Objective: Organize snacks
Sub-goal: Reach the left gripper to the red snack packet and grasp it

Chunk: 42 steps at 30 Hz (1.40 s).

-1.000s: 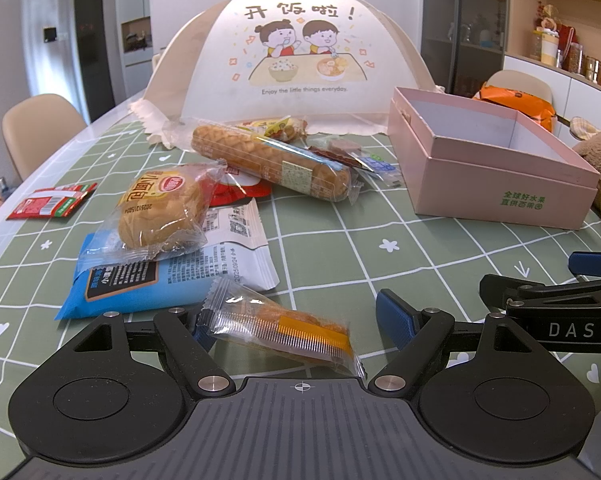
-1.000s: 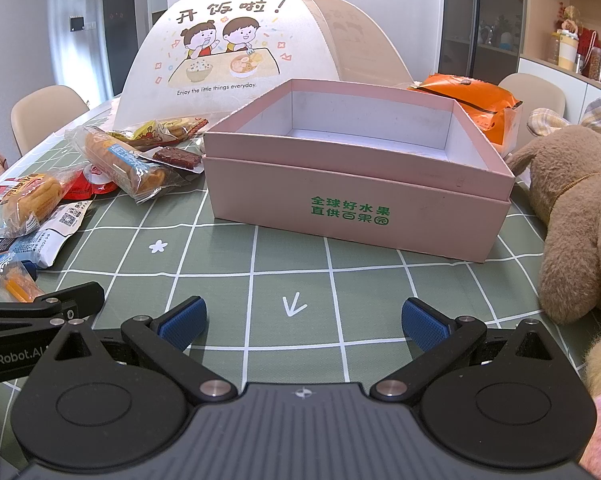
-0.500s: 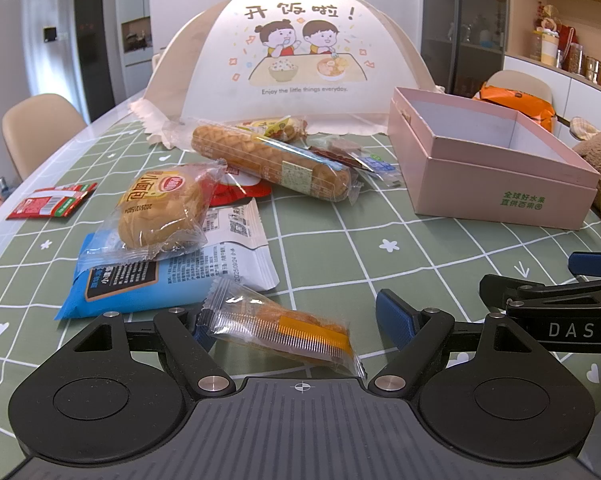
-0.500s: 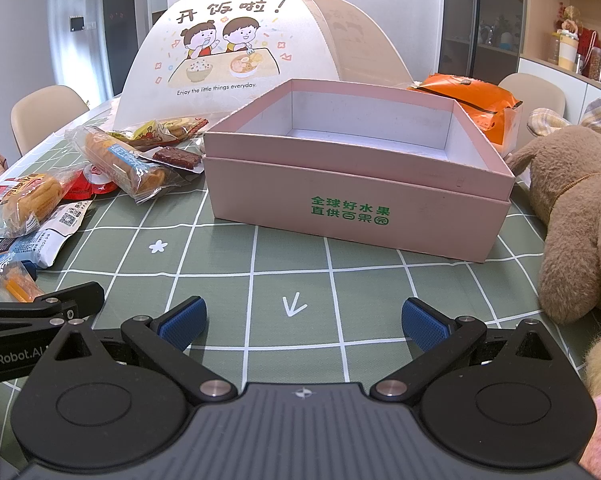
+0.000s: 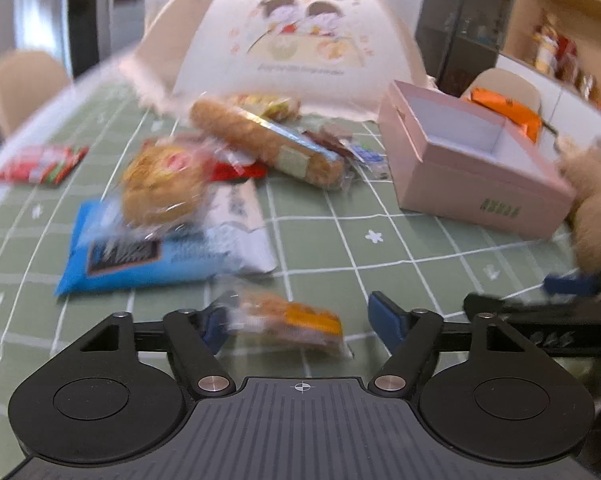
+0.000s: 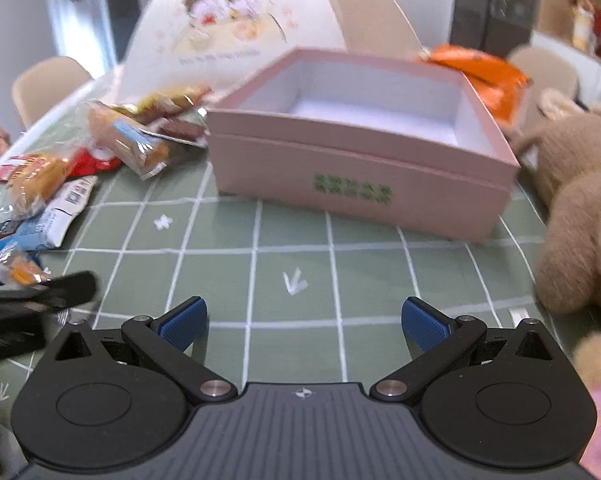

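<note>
A small clear packet with an orange snack [image 5: 288, 320] lies between the jaws of my left gripper [image 5: 300, 322], which are closing. The left pad is at the packet's end and the right pad still stands clear of it. My right gripper [image 6: 304, 324] is open over bare tablecloth with nothing between its fingers. The open, empty pink box [image 6: 360, 184] stands just beyond it, and shows at the right in the left wrist view [image 5: 472, 176]. Other snacks lie left of the box: a blue packet [image 5: 148, 256], a round bun [image 5: 160, 184] and a long bread roll [image 5: 268, 148].
A white mesh food cover [image 5: 296, 40] stands at the back of the table. A brown plush toy [image 6: 580, 208] sits right of the box, with an orange bag [image 6: 476, 68] behind it. A red packet [image 5: 40, 164] lies at the far left edge. Chairs surround the table.
The left gripper's jaws have narrowed around the orange snack packet, and its view has lifted, rolled and blurred. The right view has tilted slightly while staying in place.
</note>
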Each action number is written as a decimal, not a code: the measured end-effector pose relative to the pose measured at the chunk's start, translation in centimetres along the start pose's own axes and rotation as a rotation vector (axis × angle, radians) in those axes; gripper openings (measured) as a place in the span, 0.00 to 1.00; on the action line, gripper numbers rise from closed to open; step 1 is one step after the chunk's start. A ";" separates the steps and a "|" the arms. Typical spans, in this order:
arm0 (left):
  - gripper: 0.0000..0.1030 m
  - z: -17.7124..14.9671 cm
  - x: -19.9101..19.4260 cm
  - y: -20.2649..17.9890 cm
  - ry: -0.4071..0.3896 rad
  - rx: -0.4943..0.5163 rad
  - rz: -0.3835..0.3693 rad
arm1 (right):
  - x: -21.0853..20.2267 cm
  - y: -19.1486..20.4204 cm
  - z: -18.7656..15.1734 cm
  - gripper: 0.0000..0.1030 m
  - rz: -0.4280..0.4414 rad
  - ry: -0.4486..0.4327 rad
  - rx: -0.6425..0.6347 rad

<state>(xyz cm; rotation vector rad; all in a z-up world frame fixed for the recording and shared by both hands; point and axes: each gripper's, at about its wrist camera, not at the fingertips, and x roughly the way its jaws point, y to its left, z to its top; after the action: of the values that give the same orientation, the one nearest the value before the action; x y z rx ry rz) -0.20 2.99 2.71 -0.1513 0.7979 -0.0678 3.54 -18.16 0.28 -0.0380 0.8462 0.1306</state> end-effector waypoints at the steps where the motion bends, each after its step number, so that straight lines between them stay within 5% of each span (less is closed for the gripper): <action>1: 0.74 0.5 -1.0 1.0 0.017 -0.034 -0.017 | -0.1 0.0 -0.1 1.00 -0.010 0.010 0.010; 7: 0.74 4.0 -4.8 7.2 0.016 -0.062 -0.052 | -0.5 0.2 0.0 1.00 -0.067 0.060 0.075; 11: 0.74 7.6 -3.5 13.3 0.021 -0.149 0.021 | -0.3 1.4 0.9 1.00 -0.060 0.135 0.071; 14: 0.73 10.7 0.1 21.1 0.134 -0.447 0.117 | -0.7 2.8 1.5 1.00 -0.057 0.192 0.055; 16: 0.72 11.5 2.1 25.6 0.176 -0.672 0.165 | -2.1 4.1 1.8 0.99 -0.047 0.163 0.038; 18: 0.72 12.3 3.9 28.6 0.168 -0.790 0.179 | -3.8 5.4 2.0 0.99 -0.024 0.111 -0.005; 24: 0.76 16.2 7.8 27.8 0.140 -0.628 0.273 | -6.3 7.9 1.7 1.00 -0.022 0.099 -0.081; 29: 0.81 17.5 11.4 22.8 0.190 -0.181 0.391 | -6.1 8.6 0.5 1.00 -0.049 0.127 -0.120; 31: 0.70 16.6 10.8 21.6 0.159 -0.074 0.359 | -6.0 9.1 0.2 1.00 -0.064 0.135 -0.143; 34: 0.59 14.4 8.7 21.4 0.152 -0.039 0.265 | -6.4 9.8 0.4 1.00 -0.047 0.125 -0.173; 38: 0.55 9.9 4.7 20.1 0.156 0.050 0.203 | -6.2 11.3 1.1 1.00 0.017 0.102 -0.200; 42: 0.54 4.9 -0.6 18.3 0.199 0.004 0.126 | -4.5 13.4 2.3 1.00 0.087 0.120 -0.198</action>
<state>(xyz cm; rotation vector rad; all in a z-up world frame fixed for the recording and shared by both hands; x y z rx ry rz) 2.93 21.69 3.57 -0.0908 1.0037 0.0357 0.51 -5.14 5.43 -0.1965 0.9531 0.2955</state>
